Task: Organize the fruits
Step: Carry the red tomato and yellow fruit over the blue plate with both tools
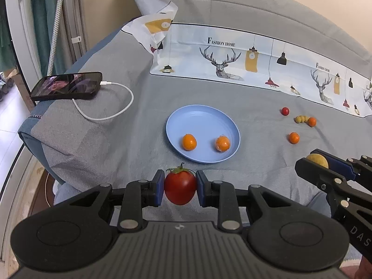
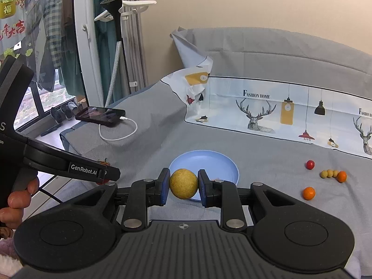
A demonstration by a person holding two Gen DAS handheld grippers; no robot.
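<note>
You grip tomato (image 1: 180, 187) in left gripper (image 1: 179, 187), yellow ball (image 2: 183, 183) in right gripper (image 2: 183, 184); both pinched at widest girth, so no slip. Both hover near plate (image 1: 197, 118) mid-bed, two oranges already in it. Loose fruits (image 1: 302, 122) wait toward bed's right edge.

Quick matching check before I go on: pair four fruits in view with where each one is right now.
Things:
1. red tomato
2. yellow ball fruit
3. two orange fruits
4. small red cherry fruit

Places:
A. on the grey cloth, right of the plate
B. in the left tongs
C. on the blue plate
D. in the right tongs

Pairs: 1-B, 2-D, 3-C, 4-A
</note>
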